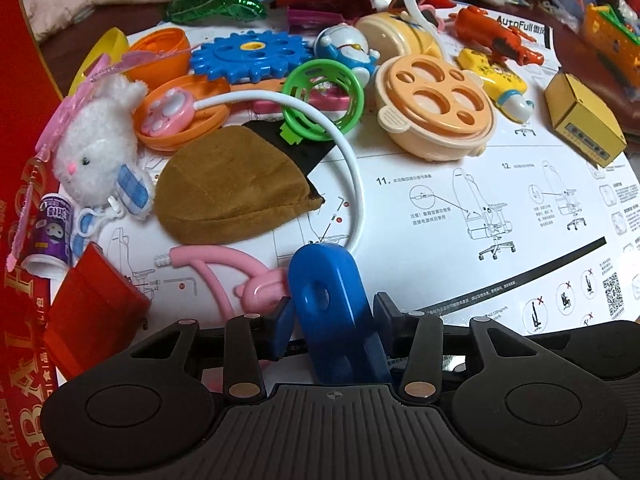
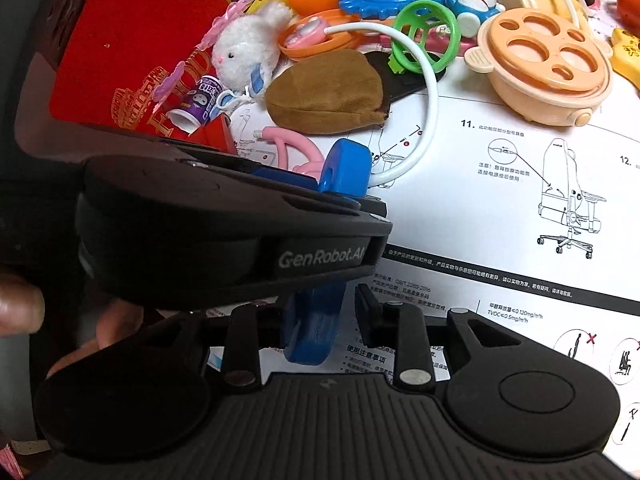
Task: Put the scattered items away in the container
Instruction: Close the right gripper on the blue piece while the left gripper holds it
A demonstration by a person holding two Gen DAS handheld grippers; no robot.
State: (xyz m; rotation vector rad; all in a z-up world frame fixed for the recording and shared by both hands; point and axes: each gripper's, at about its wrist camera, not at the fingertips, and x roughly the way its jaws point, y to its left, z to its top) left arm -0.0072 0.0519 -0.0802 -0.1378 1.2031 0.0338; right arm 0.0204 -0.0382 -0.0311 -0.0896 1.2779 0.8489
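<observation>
My left gripper [image 1: 332,312] is shut on a blue plastic bar with a hole [image 1: 326,304], held just above the paper sheet. The right wrist view shows the same blue bar [image 2: 344,170] sticking out past the left gripper's black body [image 2: 224,232]. My right gripper [image 2: 324,308] sits under it, with the bar's lower end [image 2: 310,328] between its fingers; whether they grip it I cannot tell. Scattered toys lie beyond: a brown pouch [image 1: 236,188], a white plush rabbit [image 1: 96,148], a green ring [image 1: 324,96], a peach lidded pot [image 1: 436,108]. The red box [image 2: 132,52] lies at left.
A white cable [image 1: 352,160] loops from a pink paw gadget [image 1: 168,112] toward the blue bar. A pink hook [image 1: 224,272], a small purple can [image 1: 52,236], a red block [image 1: 96,308], a blue gear [image 1: 252,54] and a yellow carton [image 1: 584,120] lie around.
</observation>
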